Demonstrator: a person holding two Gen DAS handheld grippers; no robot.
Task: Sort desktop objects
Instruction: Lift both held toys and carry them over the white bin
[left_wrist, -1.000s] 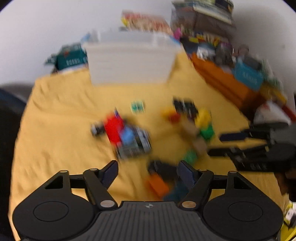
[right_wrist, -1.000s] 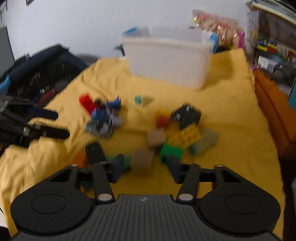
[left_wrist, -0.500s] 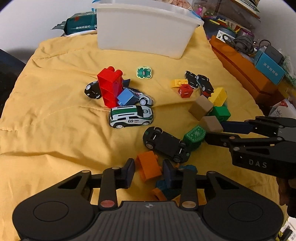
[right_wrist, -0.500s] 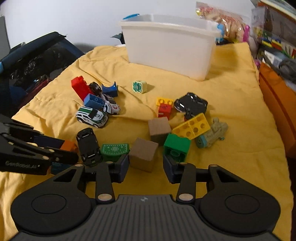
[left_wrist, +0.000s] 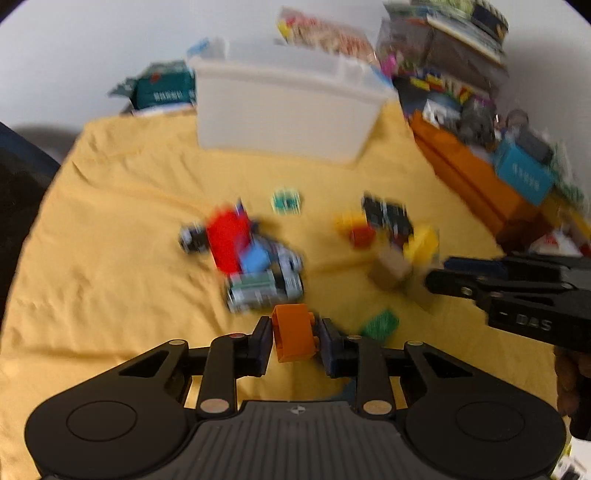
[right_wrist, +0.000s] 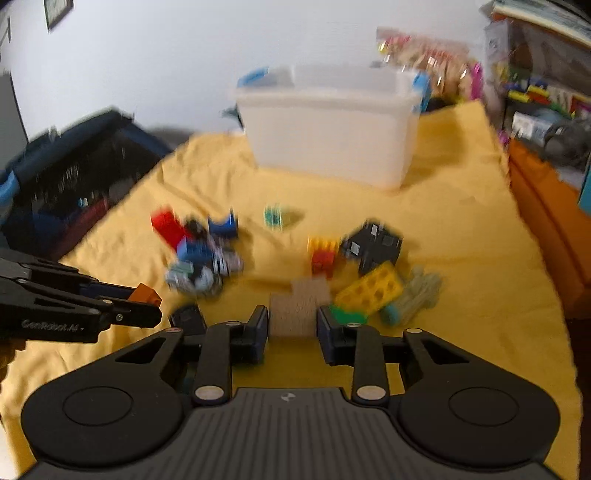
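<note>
My left gripper (left_wrist: 295, 345) has an orange brick (left_wrist: 291, 332) between its pads, clear of the yellow cloth (left_wrist: 110, 258), and its jaws are still closing on it. My right gripper (right_wrist: 292, 325) is likewise closing on a brown block (right_wrist: 293, 308) that its pads hold. In the right wrist view the left gripper (right_wrist: 147, 306) comes in from the left with the orange brick (right_wrist: 146, 293) at its tip. A white bin (right_wrist: 332, 140) stands at the back of the cloth. Both views are blurred.
Loose toys lie mid-cloth: a red brick (left_wrist: 227, 240), toy cars (left_wrist: 264, 288), a green tile (left_wrist: 380, 325), a second brown block (left_wrist: 389, 269), a yellow brick (right_wrist: 369, 290) and black cars (right_wrist: 373, 243). A dark bag (right_wrist: 66, 181) lies left, orange boxes (left_wrist: 472, 184) right.
Both grippers have shut since a second ago. The left took the orange brick off the cloth and the right took the brown block. Both views have drawn back from the toys.
</note>
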